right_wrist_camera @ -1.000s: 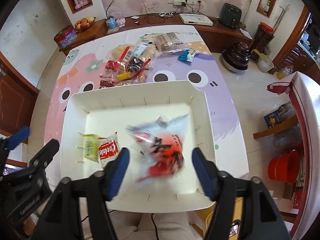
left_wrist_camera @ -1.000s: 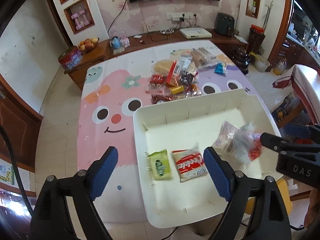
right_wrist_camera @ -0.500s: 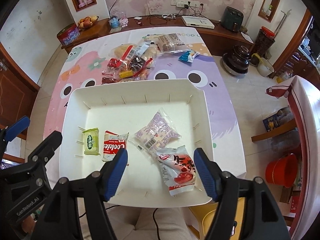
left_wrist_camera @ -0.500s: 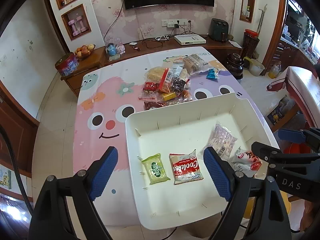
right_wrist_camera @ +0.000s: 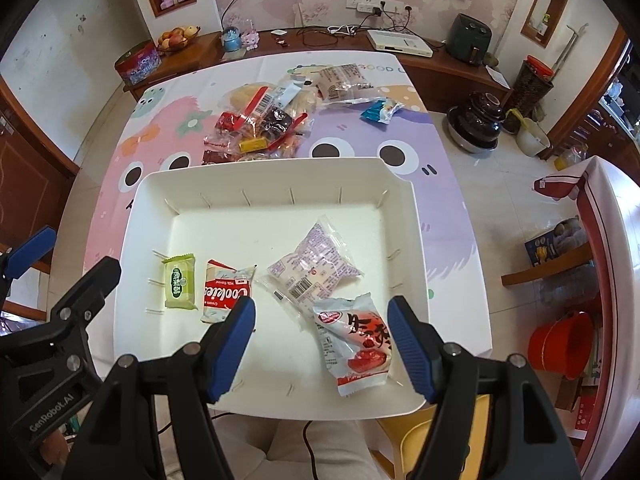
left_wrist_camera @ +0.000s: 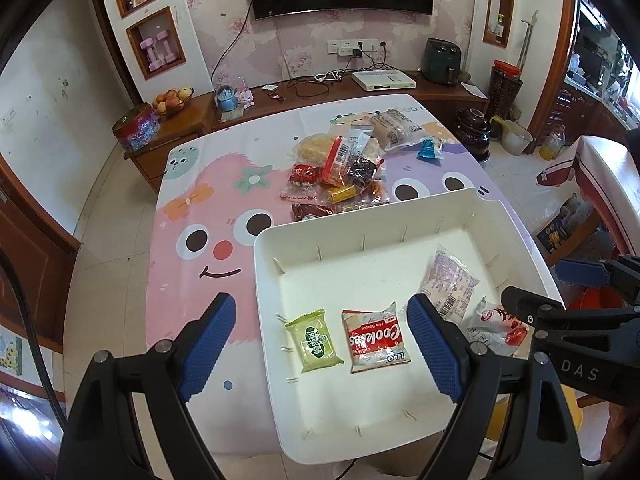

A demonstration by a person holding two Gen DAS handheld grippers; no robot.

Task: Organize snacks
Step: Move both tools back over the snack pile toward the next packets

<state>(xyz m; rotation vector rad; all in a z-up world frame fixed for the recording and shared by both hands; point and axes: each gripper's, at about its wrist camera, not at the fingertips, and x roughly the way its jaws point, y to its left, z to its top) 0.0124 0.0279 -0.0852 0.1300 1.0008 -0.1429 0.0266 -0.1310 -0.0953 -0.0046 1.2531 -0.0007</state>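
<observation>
Both grippers hover above the white rectangular plastic tray (right_wrist_camera: 404,216), jaws spread and grasping nothing. The right gripper (right_wrist_camera: 320,336) hangs over a red-and-white snack packet (right_wrist_camera: 354,344) lying at five o'clock in the tray. The left gripper (left_wrist_camera: 320,344) frames a green wrapped snack (left_wrist_camera: 314,346) and a red cookie packet (left_wrist_camera: 378,338) at seven o'clock. Loose snacks (right_wrist_camera: 260,120) pile at twelve o'clock on the cartoon tablecloth (right_wrist_camera: 160,136).

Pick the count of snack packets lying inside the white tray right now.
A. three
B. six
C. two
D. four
D: the white tray holds four packets: the green packet, the red cookie packet, the pale purple-printed packet and the red-and-white packet; the remaining snacks lie in a pile on the tablecloth beyond the tray.
</observation>
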